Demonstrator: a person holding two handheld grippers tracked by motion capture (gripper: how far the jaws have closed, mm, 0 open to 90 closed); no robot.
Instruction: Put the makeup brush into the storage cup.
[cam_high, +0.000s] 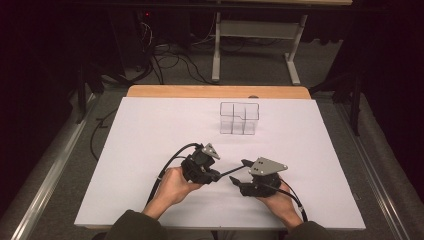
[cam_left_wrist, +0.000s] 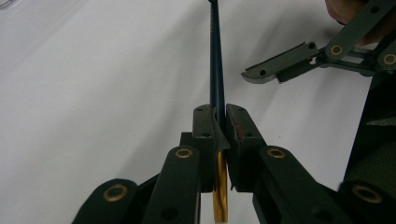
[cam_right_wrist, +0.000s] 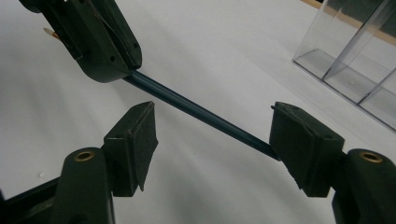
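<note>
The left gripper (cam_left_wrist: 219, 128) is clamped on a slim dark blue pencil (cam_left_wrist: 216, 60) with a gold-coloured end, which runs out across the white table (cam_high: 150, 130) toward the right gripper (cam_right_wrist: 212, 140). The right gripper's jaws stand spread apart on either side of the pencil's shaft, one pad (cam_right_wrist: 299, 140) close to its tip; contact cannot be confirmed. A clear compartmented organiser (cam_high: 239, 118) stands farther back on the table, well apart from both grippers.

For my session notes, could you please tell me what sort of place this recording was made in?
Probably a lab or recording workspace: a white-covered table stands on grey carpet, cables trail across the floor behind it, and dark curtains surround the area.
</note>
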